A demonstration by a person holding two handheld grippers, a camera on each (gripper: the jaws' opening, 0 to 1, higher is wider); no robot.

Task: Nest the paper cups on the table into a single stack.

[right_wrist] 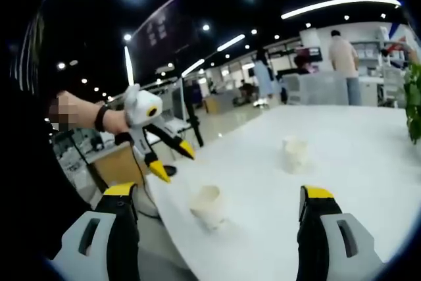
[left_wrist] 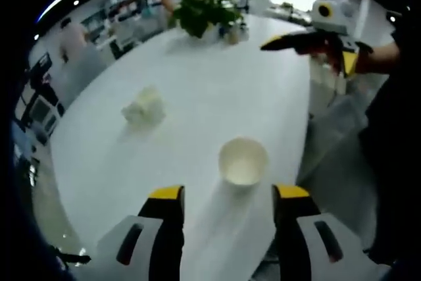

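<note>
My left gripper (left_wrist: 227,199) is spread wide, empty, just short of the upright paper cup (left_wrist: 243,160) near the white table (left_wrist: 197,83) edge. A second, crumpled-looking cup (left_wrist: 145,106) sits beyond it. My right gripper (right_wrist: 220,202) is also released. Cups look light, thin-walled; I'd pinch the rim gently.

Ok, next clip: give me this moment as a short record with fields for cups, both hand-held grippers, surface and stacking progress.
near cup: upright near cup, open end up, close to the table's near edge, just ahead of the left hand-held gripper
far cup: far cup further in on the table, blurred, shape unclear
left hand-held gripper: open, holding nothing
right hand-held gripper: right hand-held gripper open, holding nothing
surface: white table, potted plant at the far end
progress: cups apart, not yet nested
</note>
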